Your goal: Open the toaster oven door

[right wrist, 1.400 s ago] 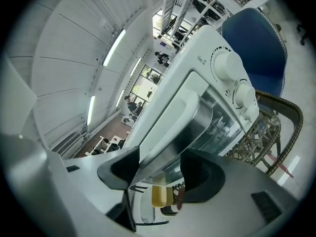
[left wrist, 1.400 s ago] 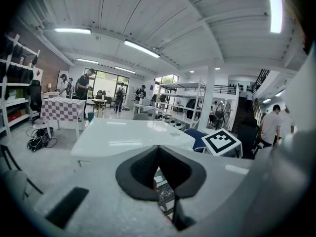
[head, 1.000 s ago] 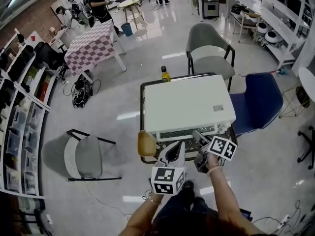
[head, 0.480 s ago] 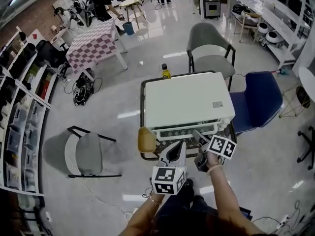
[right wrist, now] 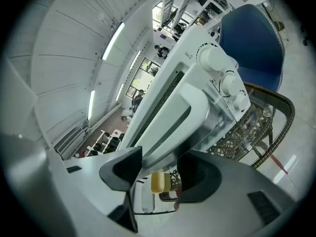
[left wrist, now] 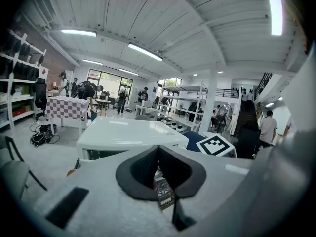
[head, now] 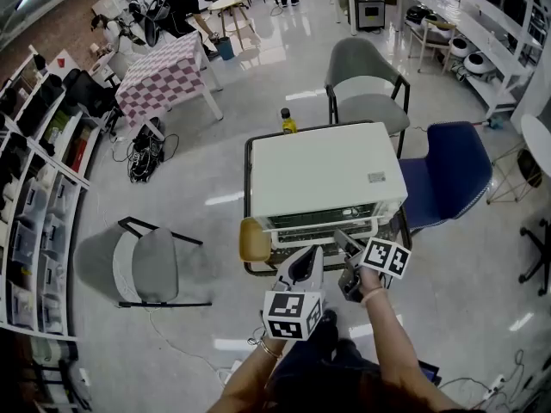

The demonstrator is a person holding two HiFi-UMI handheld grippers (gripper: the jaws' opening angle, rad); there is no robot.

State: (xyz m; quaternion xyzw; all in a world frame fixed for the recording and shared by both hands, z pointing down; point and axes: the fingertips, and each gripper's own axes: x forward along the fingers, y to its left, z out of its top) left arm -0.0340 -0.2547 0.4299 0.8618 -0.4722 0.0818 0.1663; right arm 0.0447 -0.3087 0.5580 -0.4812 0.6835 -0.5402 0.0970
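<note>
In the head view, the toaster oven (head: 323,175) is set on a dark-rimmed table (head: 248,175) with its door turned toward the person, so that the door can be reached from the standing place. Its door is judged not yet opened. The right gripper (head: 342,241) is held at the oven's front lower edge, where the handle lies. The left gripper (head: 303,267) is kept just beside it, short of the oven, apparently as a spare

In the left gripper view, the left gripper's pads (left wrist: 143,169) are seen pressed together at their tips with nothing between them. The white oven top is shown beyond

In the right gripper view, the jaws are spread apart and the long white door handle (right wrist: 170,117) is straddled by them, ready for a pull. No pad is seen pressing on it, so the claw is judged released. 3 knobs (right wrist: 229,85) are seen further along the front

Against the head view 1 second earlier, more of the oven's front glass is shown, and the right gripper is found slightly nearer to it. The left gripper is found in the same place
</note>
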